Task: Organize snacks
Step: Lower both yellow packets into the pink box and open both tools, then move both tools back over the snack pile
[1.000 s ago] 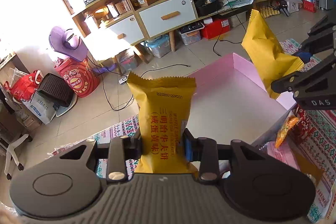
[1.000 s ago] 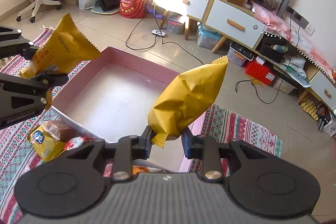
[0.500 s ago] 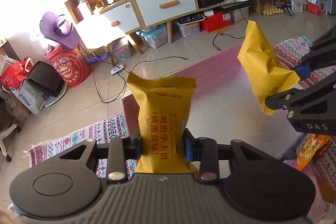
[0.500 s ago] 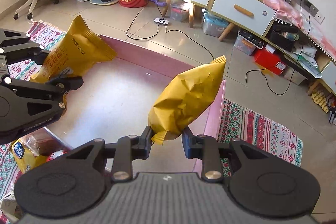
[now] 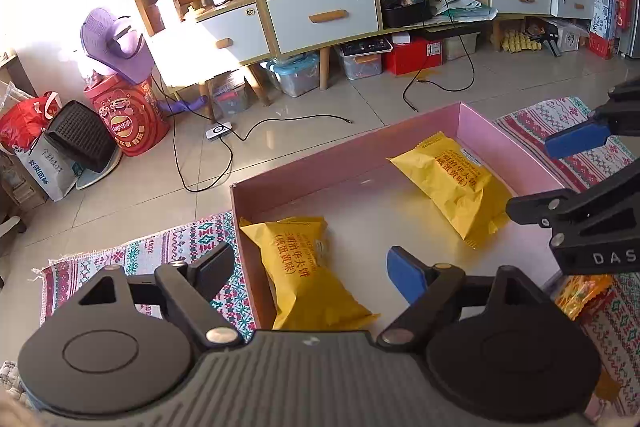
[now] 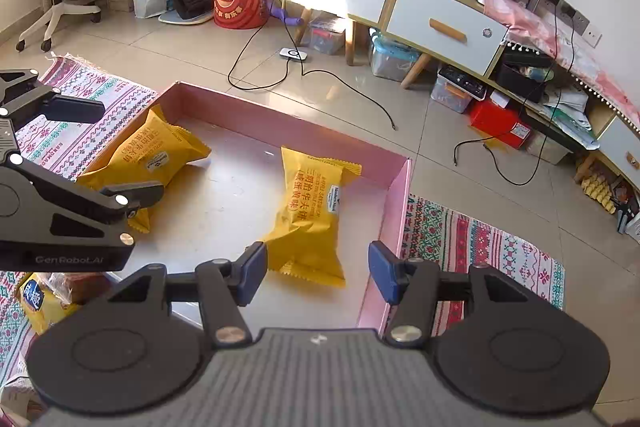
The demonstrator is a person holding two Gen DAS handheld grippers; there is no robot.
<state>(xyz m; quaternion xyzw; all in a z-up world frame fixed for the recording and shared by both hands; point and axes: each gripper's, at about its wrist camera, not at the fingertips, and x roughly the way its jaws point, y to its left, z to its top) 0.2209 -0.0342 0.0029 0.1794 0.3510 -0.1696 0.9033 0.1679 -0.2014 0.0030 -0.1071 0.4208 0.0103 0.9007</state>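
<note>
Two yellow wafer packs are down in the pink box (image 5: 348, 163): one (image 5: 304, 267) at its left wall, one (image 5: 456, 187) near the right wall. Your left gripper (image 5: 310, 273) and right gripper (image 6: 316, 267) hover spread, empty. Loose snacks (image 6: 40, 301) outside the near edge look left to do.

Tiled floor (image 5: 120, 203) carries patterned woven rug (image 5: 160, 255), black cables (image 6: 260, 55), white puck-shaped device (image 6: 294, 54), red Lay's drum (image 5: 134, 115), plastic storage bins (image 5: 294, 75). Shallow pink box (image 5: 340, 163) sits on rug; loose snack packets (image 6: 44, 301) beside it.
</note>
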